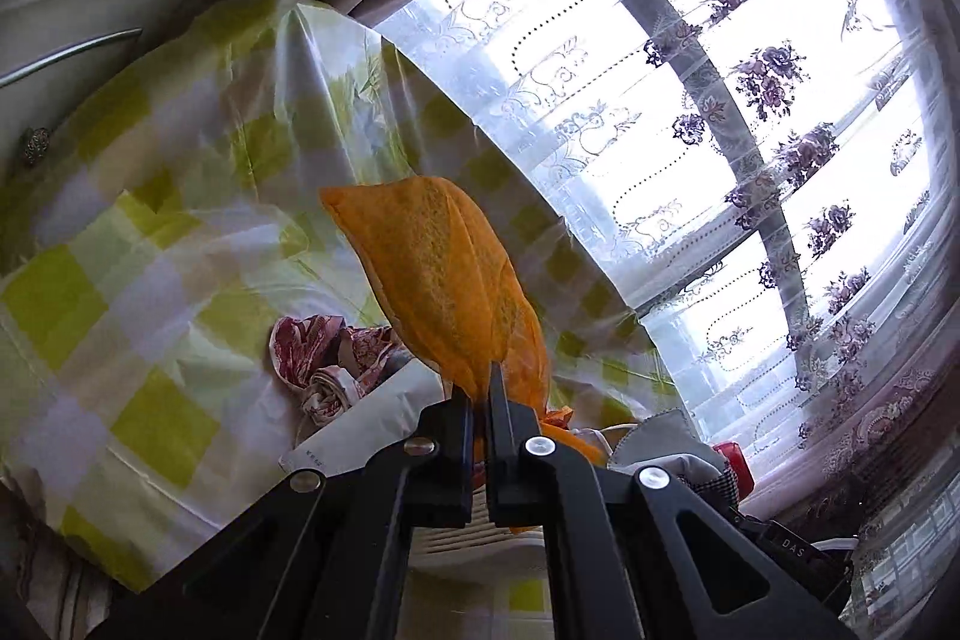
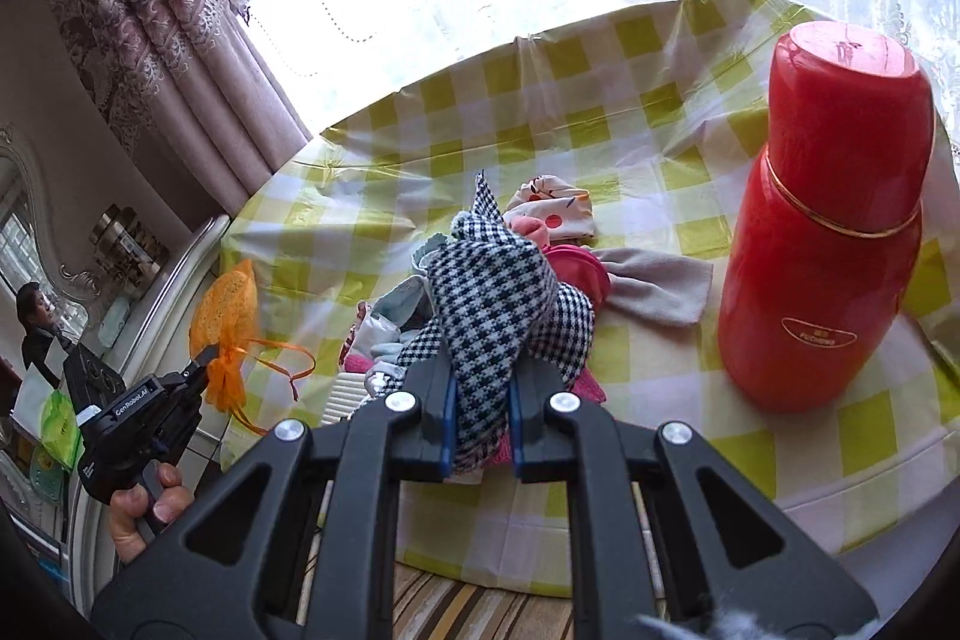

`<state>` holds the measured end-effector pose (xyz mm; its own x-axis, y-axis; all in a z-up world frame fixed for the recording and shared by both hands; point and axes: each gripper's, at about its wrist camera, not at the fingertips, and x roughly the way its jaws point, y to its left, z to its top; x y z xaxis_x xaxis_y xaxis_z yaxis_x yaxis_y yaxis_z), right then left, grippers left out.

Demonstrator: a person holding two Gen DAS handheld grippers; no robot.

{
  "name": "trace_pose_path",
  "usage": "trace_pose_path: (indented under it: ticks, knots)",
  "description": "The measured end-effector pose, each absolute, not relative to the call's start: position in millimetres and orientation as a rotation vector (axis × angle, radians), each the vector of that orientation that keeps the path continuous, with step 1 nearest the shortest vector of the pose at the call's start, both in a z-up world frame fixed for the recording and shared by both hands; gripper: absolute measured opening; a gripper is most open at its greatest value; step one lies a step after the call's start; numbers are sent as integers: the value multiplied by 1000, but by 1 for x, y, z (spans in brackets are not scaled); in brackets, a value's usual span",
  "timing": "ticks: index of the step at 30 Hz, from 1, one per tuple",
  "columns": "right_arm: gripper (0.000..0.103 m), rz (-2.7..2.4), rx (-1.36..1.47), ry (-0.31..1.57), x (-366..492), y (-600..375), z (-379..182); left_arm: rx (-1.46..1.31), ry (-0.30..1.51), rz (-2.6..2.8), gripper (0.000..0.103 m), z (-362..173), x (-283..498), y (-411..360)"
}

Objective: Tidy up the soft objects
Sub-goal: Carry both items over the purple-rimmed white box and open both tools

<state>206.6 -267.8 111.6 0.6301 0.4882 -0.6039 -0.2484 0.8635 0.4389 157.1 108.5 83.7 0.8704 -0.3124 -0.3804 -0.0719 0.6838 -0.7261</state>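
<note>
Basket (image 1: 474,532) mostly hidden, maybe white, behind fingers (image 1: 462,436)

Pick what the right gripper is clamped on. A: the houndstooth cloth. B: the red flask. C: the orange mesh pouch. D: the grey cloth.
A: in the right wrist view the right gripper has its blue pads pressed on the houndstooth cloth, while the orange mesh pouch hangs from the left gripper.

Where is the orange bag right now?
The orange mesh drawstring bag hangs pinched in the left gripper, lifted at the left edge of the green-checked table, left of the cloth pile.
</note>
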Motion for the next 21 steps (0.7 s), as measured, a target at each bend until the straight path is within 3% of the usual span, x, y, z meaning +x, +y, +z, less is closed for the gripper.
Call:
trace_pose_path:
  ticks: [11,21]
  knots:
    - [16,330,299,786,145,-333,99,-706,534,-423,2,123,124,17]
    - [16,138,192,868,101,-392,68,-666,711,-638,2,97,103,-84]
